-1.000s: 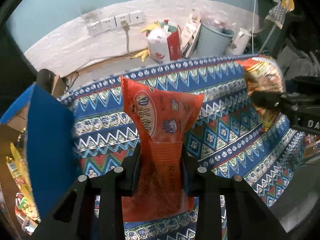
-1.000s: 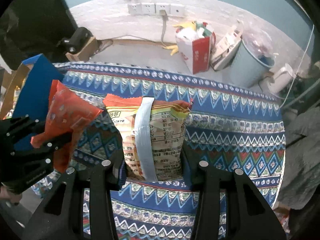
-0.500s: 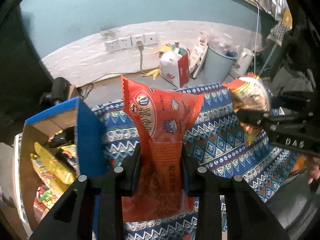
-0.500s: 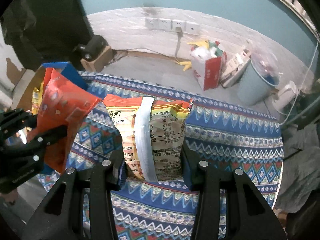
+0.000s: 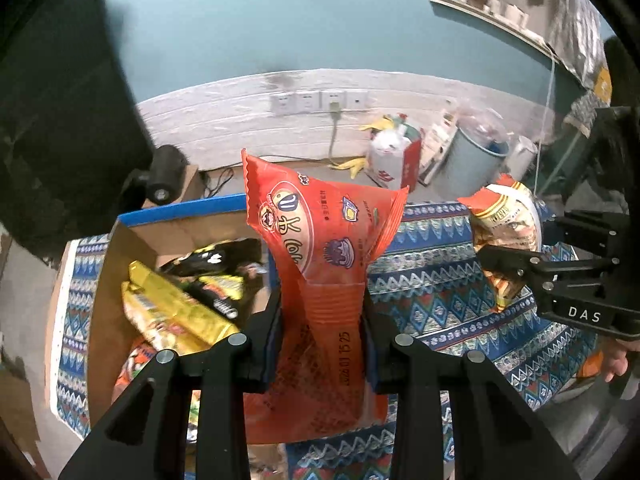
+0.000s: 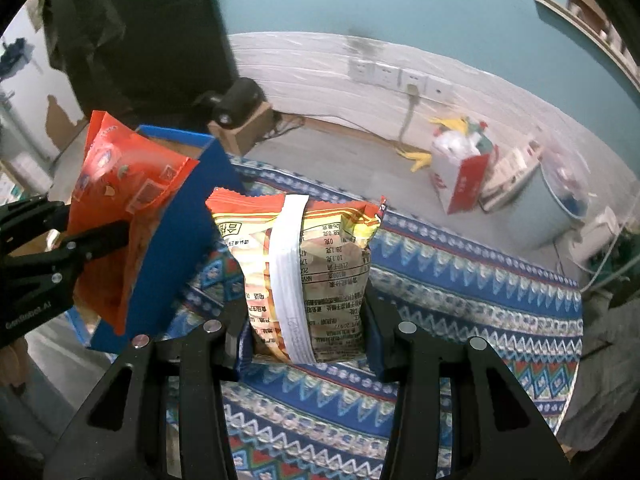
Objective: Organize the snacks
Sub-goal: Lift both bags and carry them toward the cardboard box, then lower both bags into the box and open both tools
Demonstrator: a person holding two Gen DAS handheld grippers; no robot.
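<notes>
At far left, a cardboard box [image 5: 120, 280] w/ blue rim is seen on the patterned cloth [image 5: 432, 280], yellow and black snack packs [image 5: 180, 304] inside. An orange snack bag [image 5: 324, 264] is pinched upright by the left gripper [image 5: 322, 332], just beside the box. Further right, a yellow-orange snack bag [image 6: 308, 280] is clamped by the right gripper [image 6: 306, 328] above the cloth.

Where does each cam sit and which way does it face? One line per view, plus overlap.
Left wrist: on the left gripper, angled down along its fingers at the orange snack bag it clamps and the cardboard box; a hand shows at right.
Right wrist: on the right gripper, angled down at the yellow snack bag it clamps above the patterned cloth.
Shared: each view shows the other gripper and bag, the box, cloth and wall sockets.
</notes>
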